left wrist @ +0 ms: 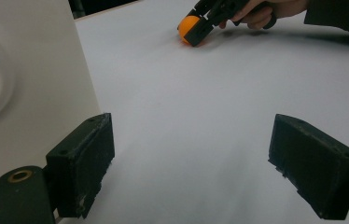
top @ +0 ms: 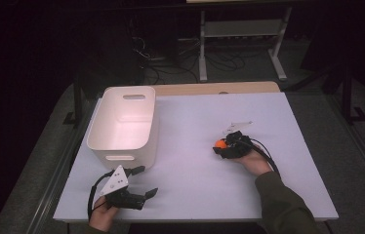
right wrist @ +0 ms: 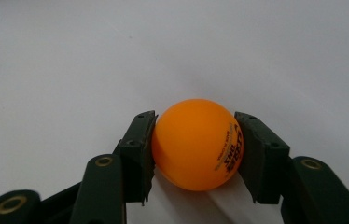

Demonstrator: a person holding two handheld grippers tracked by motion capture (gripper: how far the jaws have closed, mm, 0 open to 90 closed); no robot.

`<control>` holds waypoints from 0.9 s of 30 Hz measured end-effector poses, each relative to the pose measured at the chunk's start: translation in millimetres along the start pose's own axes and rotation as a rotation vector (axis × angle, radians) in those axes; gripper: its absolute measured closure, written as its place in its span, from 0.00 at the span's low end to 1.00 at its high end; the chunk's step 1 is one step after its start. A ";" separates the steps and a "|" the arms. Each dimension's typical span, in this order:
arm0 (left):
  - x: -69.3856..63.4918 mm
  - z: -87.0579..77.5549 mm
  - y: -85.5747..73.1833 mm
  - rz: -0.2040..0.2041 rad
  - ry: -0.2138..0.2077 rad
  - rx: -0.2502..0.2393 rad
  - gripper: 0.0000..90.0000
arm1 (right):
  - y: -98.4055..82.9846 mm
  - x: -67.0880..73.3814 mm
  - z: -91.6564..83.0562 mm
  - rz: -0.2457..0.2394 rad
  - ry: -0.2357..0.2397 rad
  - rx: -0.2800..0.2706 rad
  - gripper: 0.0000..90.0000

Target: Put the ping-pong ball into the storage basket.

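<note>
My left tool [top: 144,181] has black jaws, brass rivets, a grey triangular plate; my right sleeve [top: 280,202] is dark olive.

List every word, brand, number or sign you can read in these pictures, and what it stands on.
Orange ping-pong ball, clamped in the right gripper: two lines of dark print run up its right side, tilted and too blurred to read with certainty.
White bin: no print.
Left gripper: no print.

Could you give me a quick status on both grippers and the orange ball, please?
Right gripper shut on orange ball, low on the table. Left gripper open, idle beside white bin. Path to bin looks clear.
</note>
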State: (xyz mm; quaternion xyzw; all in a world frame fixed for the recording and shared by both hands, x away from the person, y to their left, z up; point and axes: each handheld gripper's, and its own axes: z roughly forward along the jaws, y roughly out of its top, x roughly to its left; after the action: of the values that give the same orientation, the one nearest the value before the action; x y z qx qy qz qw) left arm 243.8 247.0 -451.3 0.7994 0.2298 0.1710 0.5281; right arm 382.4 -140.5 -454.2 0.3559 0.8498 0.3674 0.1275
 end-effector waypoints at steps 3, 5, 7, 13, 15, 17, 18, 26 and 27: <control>-0.3 0.3 0.1 0.003 -0.001 0.001 0.16 | 0.4 0.5 -0.6 0.000 -0.001 0.001 0.55; -0.1 0.1 0.1 0.001 -0.001 0.002 0.16 | 0.9 0.6 -1.3 0.000 0.001 -0.003 0.55; 0.1 0.0 0.0 -0.001 -0.002 0.001 0.16 | 1.3 0.5 -1.7 0.003 0.003 -0.006 0.55; 0.3 0.4 0.1 0.000 -0.002 0.002 0.16 | 2.0 1.4 -2.2 0.008 0.016 -0.002 0.55; 0.1 0.4 0.1 0.001 -0.002 0.002 0.16 | 2.6 1.8 -3.0 0.008 0.021 -0.004 0.55; 0.2 0.4 0.2 0.002 -0.002 0.002 0.16 | 3.1 1.7 -3.9 0.007 0.022 -0.008 0.55; 0.2 0.5 0.2 0.001 -0.003 0.003 0.16 | 3.5 1.8 -4.6 0.009 0.025 -0.010 0.55; 0.3 0.6 0.2 0.001 -0.003 0.003 0.16 | 4.9 1.8 -6.7 0.011 0.034 -0.021 0.55; 0.4 0.7 0.2 0.001 -0.003 0.004 0.16 | 5.0 2.0 -6.7 0.011 0.035 -0.021 0.55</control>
State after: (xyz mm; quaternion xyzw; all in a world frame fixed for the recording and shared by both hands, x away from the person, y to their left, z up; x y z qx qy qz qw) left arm 244.5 246.6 -451.4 0.8009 0.2291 0.1696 0.5266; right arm 380.3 -140.3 -445.9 0.3529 0.8460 0.3831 0.1140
